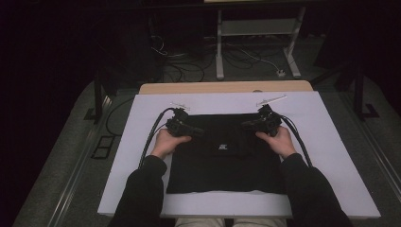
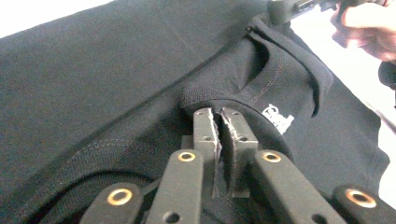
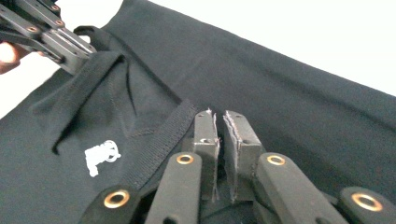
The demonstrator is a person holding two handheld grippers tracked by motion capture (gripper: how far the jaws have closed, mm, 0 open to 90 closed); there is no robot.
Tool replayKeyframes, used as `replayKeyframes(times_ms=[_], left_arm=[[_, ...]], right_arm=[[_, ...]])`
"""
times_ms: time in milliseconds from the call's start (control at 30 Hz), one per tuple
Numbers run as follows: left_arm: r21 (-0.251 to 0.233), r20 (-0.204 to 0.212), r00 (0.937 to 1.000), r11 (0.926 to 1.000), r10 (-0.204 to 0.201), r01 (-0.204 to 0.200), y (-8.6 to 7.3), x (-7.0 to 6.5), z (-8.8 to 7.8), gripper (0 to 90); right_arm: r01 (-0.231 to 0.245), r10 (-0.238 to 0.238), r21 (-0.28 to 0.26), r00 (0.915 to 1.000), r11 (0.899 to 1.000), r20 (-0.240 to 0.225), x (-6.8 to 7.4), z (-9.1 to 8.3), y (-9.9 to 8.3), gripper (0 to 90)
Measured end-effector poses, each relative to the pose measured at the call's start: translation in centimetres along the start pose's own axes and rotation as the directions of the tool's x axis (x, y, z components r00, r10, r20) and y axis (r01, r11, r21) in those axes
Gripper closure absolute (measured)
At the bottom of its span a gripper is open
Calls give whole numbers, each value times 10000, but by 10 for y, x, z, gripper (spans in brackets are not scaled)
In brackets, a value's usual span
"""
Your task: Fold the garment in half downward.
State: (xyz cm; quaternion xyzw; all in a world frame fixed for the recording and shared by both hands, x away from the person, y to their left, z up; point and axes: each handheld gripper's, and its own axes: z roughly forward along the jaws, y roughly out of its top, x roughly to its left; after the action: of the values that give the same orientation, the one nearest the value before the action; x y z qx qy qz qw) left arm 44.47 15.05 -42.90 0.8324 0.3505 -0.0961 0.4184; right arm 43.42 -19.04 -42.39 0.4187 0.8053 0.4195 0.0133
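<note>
Now the left gripper (image 2: 220, 116) has its jaws pressed together on a fold of the black shirt (image 1: 222, 161). So does the right gripper (image 3: 220, 116), at the shirt's far edge. The shirt lies flat in the middle of the white tabletop (image 1: 331, 142), with a dark room behind.

surface: wooden table (image 1: 227, 87) | cover: white sheet (image 1: 326, 142) | on sheet: black garment (image 1: 222, 165), flat
</note>
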Motion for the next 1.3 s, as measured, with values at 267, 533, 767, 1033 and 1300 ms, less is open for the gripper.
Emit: replayKeyframes(times_ms=[267, 533, 767, 1033, 1300], left_arm=[[71, -133, 9999, 9999, -88, 89, 2, -4, -6, 856], [116, -250, 9997, 9999, -11, 14, 4, -10, -17, 864], [114, -310, 9993, 9997, 232, -228, 4, -24, -28, 864], [39, -155, 9983, 9984, 556, -556, -6, -40, -30, 863], [-37, 8, 9975, 9975, 704, -704, -12, -46, -31, 863]], right_arm=[[114, -120, -206, 9996, 9997, -272, 6, -8, 2, 861], [76, -89, -184, 9973, 9998, -735, 12, -18, 3, 865], [56, -105, -459, 9941, 9989, -1076, 19, -34, 1, 867], [72, -127, -465, 9927, 9989, -1198, 25, -47, -12, 868], [-51, -6, -452, 9921, 9990, -1256, 27, -52, -25, 868]])
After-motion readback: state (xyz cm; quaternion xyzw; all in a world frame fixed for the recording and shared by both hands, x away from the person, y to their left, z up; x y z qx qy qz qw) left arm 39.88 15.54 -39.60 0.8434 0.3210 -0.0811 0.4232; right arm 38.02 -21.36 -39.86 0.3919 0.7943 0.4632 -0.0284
